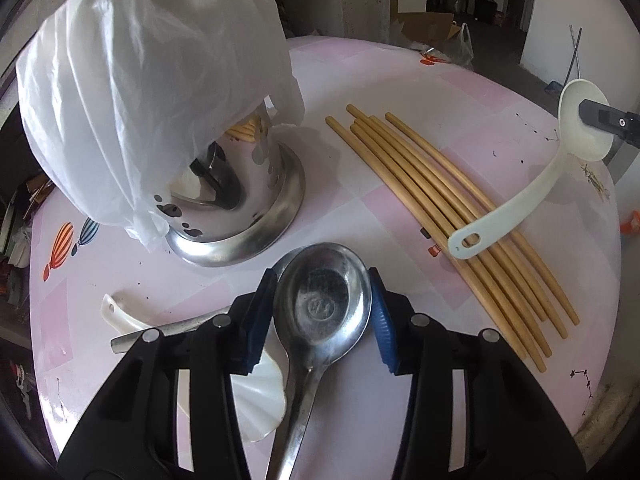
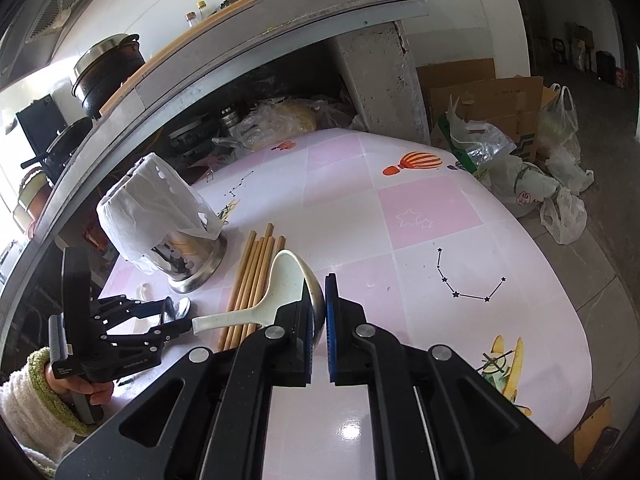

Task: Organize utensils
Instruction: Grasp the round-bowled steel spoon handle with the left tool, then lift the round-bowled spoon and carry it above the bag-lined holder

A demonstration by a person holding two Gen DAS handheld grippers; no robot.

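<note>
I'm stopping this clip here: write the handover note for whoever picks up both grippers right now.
Left gripper: blue pads flank the metal spoon bowl; whether they press on it yet I cannot tell.
Right gripper: shut on the white ladle bowl rim, handle resting across the chopsticks.
Holder: steel, half covered by a plastic bag, some chopsticks already inside.
A white ceramic spoon lies under the left gripper.
Left to do: the loose chopsticks, both spoons and the ladle are still out of the holder.
</note>
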